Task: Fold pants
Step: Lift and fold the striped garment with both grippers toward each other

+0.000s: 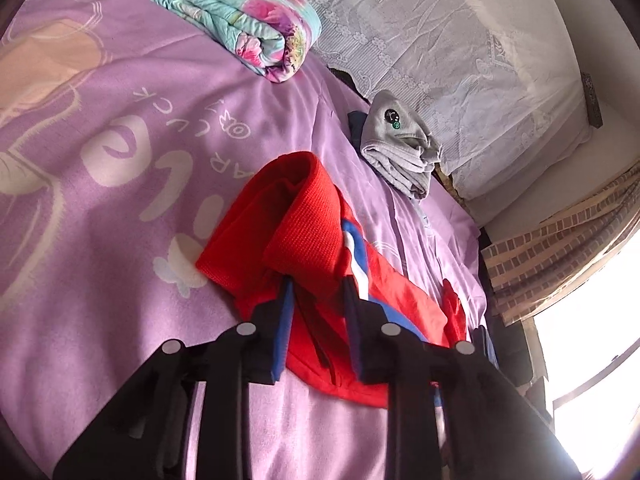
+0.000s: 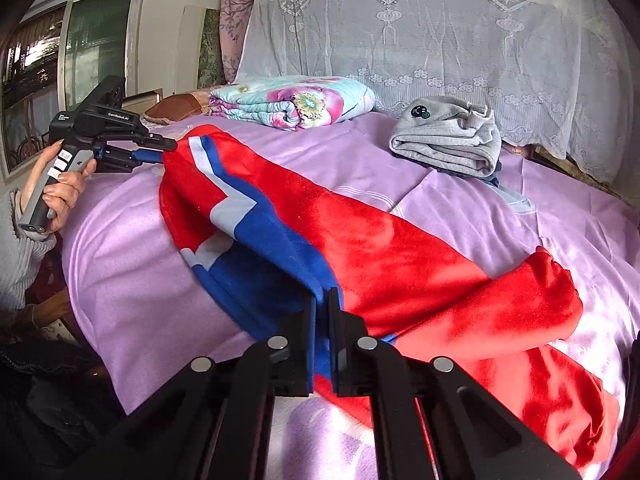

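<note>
Red pants [image 2: 360,220] with a blue and white side stripe lie stretched across the purple bed sheet [image 2: 140,280], one leg crossed over at the right. My right gripper [image 2: 322,300] is shut on the blue stripe edge near the bed's front. At the far left, my left gripper [image 2: 170,150], held by a hand [image 2: 60,196], is shut on the pants' end and lifts it off the sheet. In the left wrist view the pants [image 1: 296,208] bunch up in a fold, with red cloth pinched in the left gripper [image 1: 318,292] over the sheet [image 1: 120,240].
A folded grey garment [image 2: 448,140] [image 1: 400,152] lies near the back of the bed. A rolled floral quilt [image 2: 288,100] [image 1: 248,12] sits beside it. White lace fabric [image 2: 440,40] covers the back. A bright window [image 1: 592,340] is beyond the bed's edge.
</note>
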`<action>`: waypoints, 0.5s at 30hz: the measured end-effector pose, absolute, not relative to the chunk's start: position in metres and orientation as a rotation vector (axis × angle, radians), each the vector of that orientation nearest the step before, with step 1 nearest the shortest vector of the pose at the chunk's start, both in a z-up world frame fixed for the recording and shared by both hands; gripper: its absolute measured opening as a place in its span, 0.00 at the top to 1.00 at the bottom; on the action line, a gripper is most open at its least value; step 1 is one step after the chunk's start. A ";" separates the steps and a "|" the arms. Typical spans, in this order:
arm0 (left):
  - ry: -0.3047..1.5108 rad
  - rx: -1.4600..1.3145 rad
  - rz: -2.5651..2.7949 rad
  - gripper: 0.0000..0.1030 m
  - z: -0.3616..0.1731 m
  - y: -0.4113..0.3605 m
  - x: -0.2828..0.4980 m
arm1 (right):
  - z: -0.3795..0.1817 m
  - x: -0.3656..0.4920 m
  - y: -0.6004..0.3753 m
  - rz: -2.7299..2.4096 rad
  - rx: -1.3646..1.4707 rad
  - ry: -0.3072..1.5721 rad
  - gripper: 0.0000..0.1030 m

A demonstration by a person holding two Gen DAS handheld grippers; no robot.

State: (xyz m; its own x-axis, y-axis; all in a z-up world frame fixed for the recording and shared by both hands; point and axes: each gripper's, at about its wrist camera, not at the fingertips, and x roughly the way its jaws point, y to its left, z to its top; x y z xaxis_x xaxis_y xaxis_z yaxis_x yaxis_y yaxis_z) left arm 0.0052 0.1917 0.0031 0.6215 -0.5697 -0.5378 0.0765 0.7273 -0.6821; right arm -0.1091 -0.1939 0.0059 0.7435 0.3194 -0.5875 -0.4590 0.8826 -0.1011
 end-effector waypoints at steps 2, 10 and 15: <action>0.812 -0.633 -0.378 0.79 0.003 0.196 -0.004 | 0.002 -0.116 -0.190 0.458 -0.251 0.617 0.94; 0.814 -0.620 -0.214 0.81 -0.005 0.227 -0.021 | -0.030 -0.108 -0.189 0.453 -0.203 0.717 0.94; 0.722 -0.477 -0.390 0.42 0.048 0.167 -0.030 | -0.033 -0.106 -0.193 0.466 -0.163 0.720 0.94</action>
